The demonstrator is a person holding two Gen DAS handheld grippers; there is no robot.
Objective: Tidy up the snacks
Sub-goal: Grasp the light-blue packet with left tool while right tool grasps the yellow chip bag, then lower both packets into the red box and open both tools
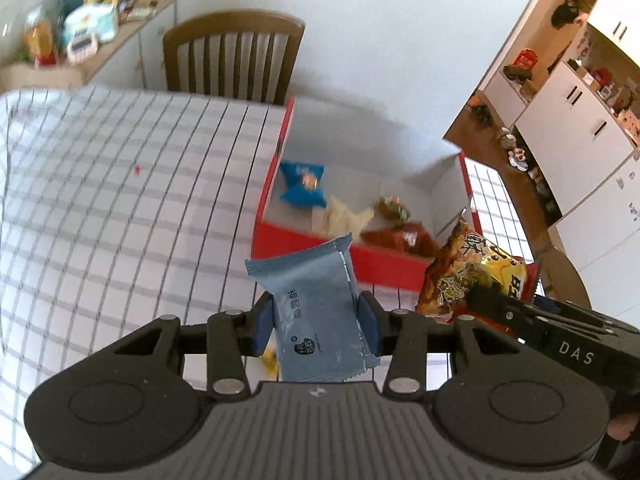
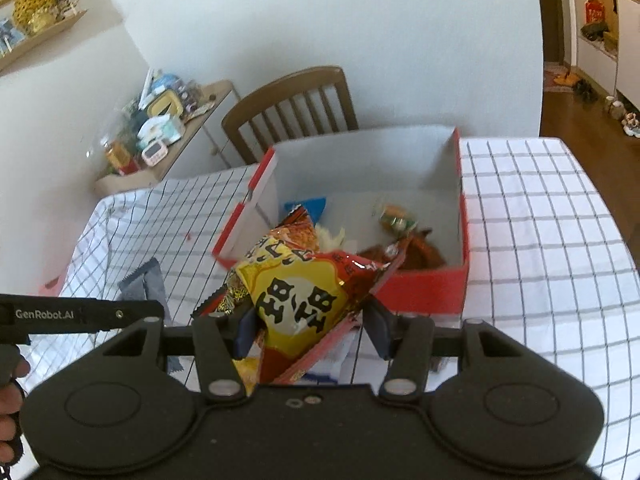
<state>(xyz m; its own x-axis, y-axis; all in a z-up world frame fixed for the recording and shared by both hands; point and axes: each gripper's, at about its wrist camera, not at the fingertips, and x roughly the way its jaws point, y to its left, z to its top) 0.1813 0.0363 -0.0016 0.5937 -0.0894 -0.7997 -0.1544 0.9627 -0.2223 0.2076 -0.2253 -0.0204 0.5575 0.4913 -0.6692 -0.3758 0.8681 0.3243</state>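
Observation:
My left gripper (image 1: 316, 322) is shut on a pale blue snack packet (image 1: 316, 312) and holds it above the checked tablecloth, just short of the red box's near wall (image 1: 304, 244). My right gripper (image 2: 312, 326) is shut on a yellow and red chip bag (image 2: 304, 296), held at the box's near left corner (image 2: 424, 292). The chip bag also shows in the left wrist view (image 1: 476, 272), and the blue packet in the right wrist view (image 2: 146, 284). Inside the box lie a blue wrapped snack (image 1: 302, 184), a pale wrapper (image 1: 344, 216), a small green-orange packet (image 2: 396, 218) and a dark red packet (image 1: 400, 238).
The table has a white checked cloth (image 1: 120, 208). A wooden chair (image 1: 236, 56) stands behind it by the wall. A side shelf (image 2: 168, 132) with clutter is at the far left. Small yellow bits (image 1: 270, 358) lie on the cloth under my left gripper. White cabinets (image 1: 580, 128) stand at the right.

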